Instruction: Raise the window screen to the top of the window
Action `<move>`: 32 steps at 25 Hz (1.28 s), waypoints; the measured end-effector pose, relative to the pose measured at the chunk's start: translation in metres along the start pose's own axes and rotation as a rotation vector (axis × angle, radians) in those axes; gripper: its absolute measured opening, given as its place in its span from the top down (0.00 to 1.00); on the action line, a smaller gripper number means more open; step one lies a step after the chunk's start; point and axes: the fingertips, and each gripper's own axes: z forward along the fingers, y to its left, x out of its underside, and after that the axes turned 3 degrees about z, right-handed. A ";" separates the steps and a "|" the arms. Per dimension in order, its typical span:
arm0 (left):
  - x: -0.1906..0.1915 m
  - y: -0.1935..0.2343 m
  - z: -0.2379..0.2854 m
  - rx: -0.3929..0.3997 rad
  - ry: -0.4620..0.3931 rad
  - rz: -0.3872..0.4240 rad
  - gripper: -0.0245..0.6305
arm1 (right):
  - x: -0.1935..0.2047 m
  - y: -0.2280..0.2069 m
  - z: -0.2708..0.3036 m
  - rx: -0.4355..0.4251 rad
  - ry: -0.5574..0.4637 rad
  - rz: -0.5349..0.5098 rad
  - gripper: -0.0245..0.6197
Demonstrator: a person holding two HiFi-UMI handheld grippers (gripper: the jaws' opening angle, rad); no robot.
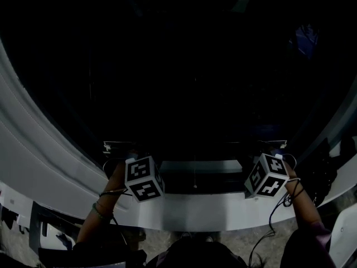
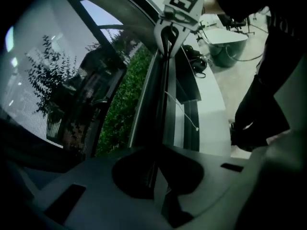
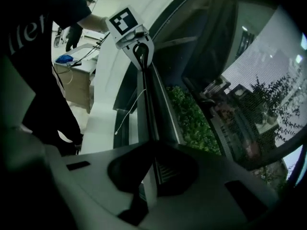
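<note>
My left gripper [image 1: 121, 149] and right gripper [image 1: 271, 148] both clamp the screen's bottom bar [image 1: 201, 167], which runs level, left to right.

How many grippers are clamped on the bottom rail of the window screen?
2. The left gripper holds the bottom rail toward its left end, and the right gripper holds it toward its right end. Each has its jaws shut on the rail.

Sill [image 1: 223, 212]: white, curved, under the window | just above it: screen rail [image 3: 144, 109], pinched at either end by my left gripper [image 2: 156, 178] and right gripper [image 3: 147, 181] | cord [image 2: 182, 110]: thin, white, ending at the sill's inner edge.
</note>
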 end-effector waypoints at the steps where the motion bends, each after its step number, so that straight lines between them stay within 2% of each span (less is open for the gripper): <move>1: -0.002 0.003 -0.002 -0.020 -0.035 -0.017 0.93 | -0.001 -0.003 -0.002 0.027 -0.017 0.001 0.92; 3: -0.003 0.013 -0.008 -0.084 -0.077 -0.032 0.92 | -0.004 -0.012 -0.007 0.084 -0.038 -0.013 0.92; 5: -0.003 0.024 -0.017 -0.138 -0.081 -0.031 0.92 | -0.010 -0.021 -0.014 0.120 -0.046 -0.038 0.92; 10: -0.013 0.057 -0.047 -0.220 -0.141 -0.039 0.92 | -0.027 -0.050 -0.044 0.209 -0.094 -0.069 0.92; 12: -0.019 0.072 -0.063 -0.246 -0.176 -0.056 0.91 | -0.035 -0.064 -0.060 0.245 -0.117 -0.076 0.92; 16: -0.024 0.097 -0.088 -0.264 -0.204 -0.069 0.91 | -0.051 -0.086 -0.083 0.259 -0.154 -0.081 0.92; 21: -0.032 0.125 -0.120 -0.378 -0.254 -0.071 0.90 | -0.069 -0.108 -0.116 0.345 -0.208 -0.093 0.92; 25: -0.037 0.144 -0.144 -0.426 -0.269 -0.057 0.90 | -0.083 -0.123 -0.138 0.396 -0.245 -0.106 0.92; 32: -0.051 0.197 -0.207 -0.529 -0.322 -0.038 0.89 | -0.120 -0.168 -0.197 0.533 -0.281 -0.157 0.91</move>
